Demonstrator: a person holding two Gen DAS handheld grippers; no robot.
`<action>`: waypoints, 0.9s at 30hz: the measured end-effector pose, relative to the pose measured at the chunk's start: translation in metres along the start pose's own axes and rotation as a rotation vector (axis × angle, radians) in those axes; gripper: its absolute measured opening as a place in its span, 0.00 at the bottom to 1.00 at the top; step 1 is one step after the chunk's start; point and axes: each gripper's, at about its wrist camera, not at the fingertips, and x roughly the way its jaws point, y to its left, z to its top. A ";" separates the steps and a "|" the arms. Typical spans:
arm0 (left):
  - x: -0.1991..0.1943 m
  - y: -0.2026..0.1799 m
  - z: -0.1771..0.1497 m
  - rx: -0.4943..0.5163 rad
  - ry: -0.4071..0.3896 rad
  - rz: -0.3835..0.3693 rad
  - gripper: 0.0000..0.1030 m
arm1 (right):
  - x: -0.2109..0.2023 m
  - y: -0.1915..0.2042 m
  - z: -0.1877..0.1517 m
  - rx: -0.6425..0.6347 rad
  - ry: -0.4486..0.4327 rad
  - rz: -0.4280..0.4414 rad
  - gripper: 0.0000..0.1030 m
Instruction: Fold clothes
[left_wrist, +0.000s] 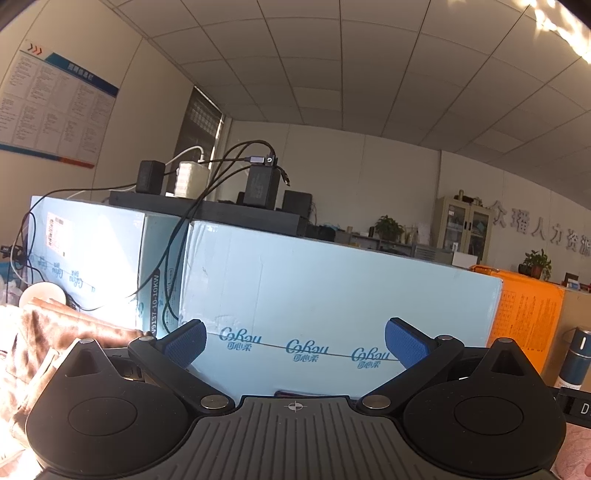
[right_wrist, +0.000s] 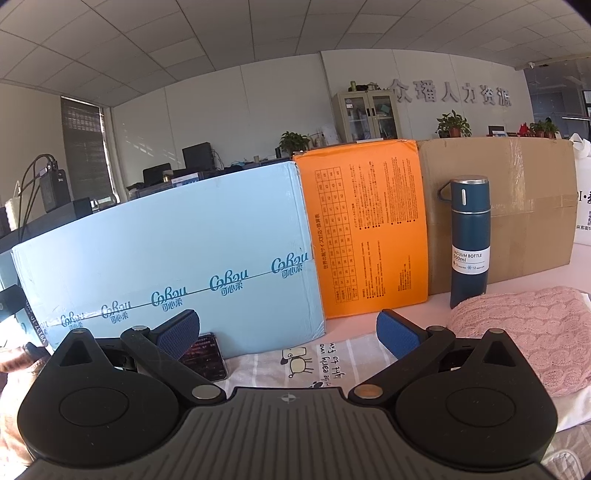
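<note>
- Both held level and high, facing boxes rather than cloth; no fold seen in hand, so probably an early stage or a pause between garments.
- Left gripper (left_wrist: 295, 341): fingers spread wide, nothing between; brown cloth (left_wrist: 44, 332) heaped low to its left, rumpled, apparently unfolded; blue box (left_wrist: 332, 295) straight ahead.
- Right gripper (right_wrist: 288, 334): fingers wide apart too, empty; striped cloth (right_wrist: 314, 363) with a printed dog flat just below and ahead of the tips, not touched; pink knit (right_wrist: 524, 332) bunched to its right, near the bottle (right_wrist: 470, 240); phone (right_wrist: 207, 356) by the left finger.
- Left to do, judging by this: seemingly every garment.
</note>
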 end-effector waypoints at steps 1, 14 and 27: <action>0.000 0.000 0.000 0.000 0.000 0.003 1.00 | 0.000 0.000 0.000 0.000 0.001 0.001 1.00; 0.000 0.001 -0.001 -0.005 0.011 0.003 1.00 | 0.000 0.000 0.001 0.002 -0.003 0.010 1.00; -0.001 0.003 -0.001 -0.025 -0.005 -0.013 1.00 | 0.002 0.000 0.001 -0.002 0.010 0.015 1.00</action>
